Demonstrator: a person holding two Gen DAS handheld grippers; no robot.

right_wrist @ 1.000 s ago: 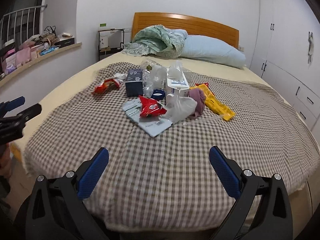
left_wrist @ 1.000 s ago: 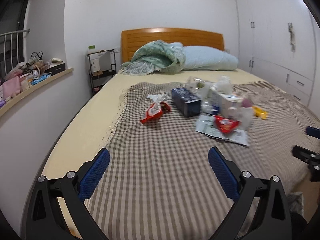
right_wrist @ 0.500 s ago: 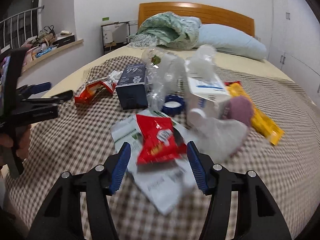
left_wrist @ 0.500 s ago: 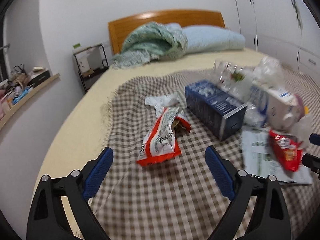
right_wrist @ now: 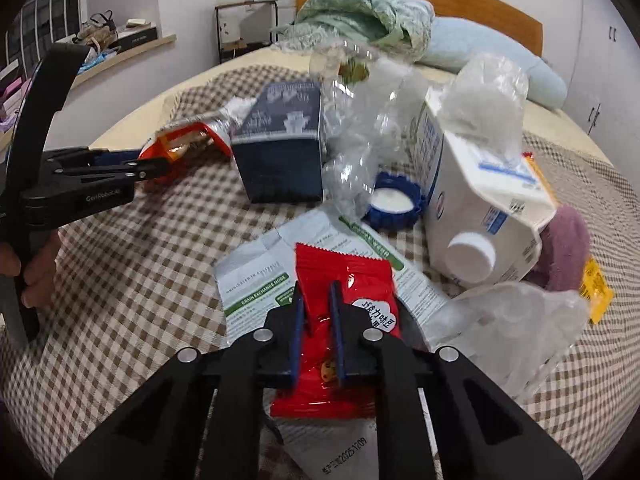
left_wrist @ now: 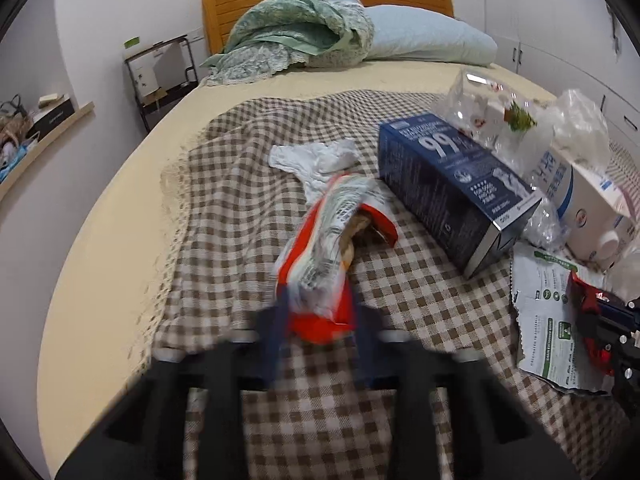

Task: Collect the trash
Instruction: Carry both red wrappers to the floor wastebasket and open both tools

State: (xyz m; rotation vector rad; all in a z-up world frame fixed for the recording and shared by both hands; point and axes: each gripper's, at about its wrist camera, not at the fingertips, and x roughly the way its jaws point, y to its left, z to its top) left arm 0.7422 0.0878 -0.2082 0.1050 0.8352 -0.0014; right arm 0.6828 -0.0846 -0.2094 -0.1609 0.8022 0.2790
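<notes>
Navy box (left_wrist: 452,188) reads "99".

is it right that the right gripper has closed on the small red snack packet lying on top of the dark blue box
Not quite. The right gripper is shut on the small red snack packet, but the packet lies on the white printed pouch spread flat on the checked blanket, not on the dark blue box, which stands farther back. The right wrist view shows it.

Brown-and-cream checked cloth (right_wrist: 120,288) over a pale yellow sheet (left_wrist: 120,208). On the cloth: dark navy box (left_wrist: 452,184) with white print; beside it an orange-red and white wrapper (left_wrist: 328,248); a glossy red packet (right_wrist: 344,320); a white carton (right_wrist: 480,200) with blue lettering.
</notes>
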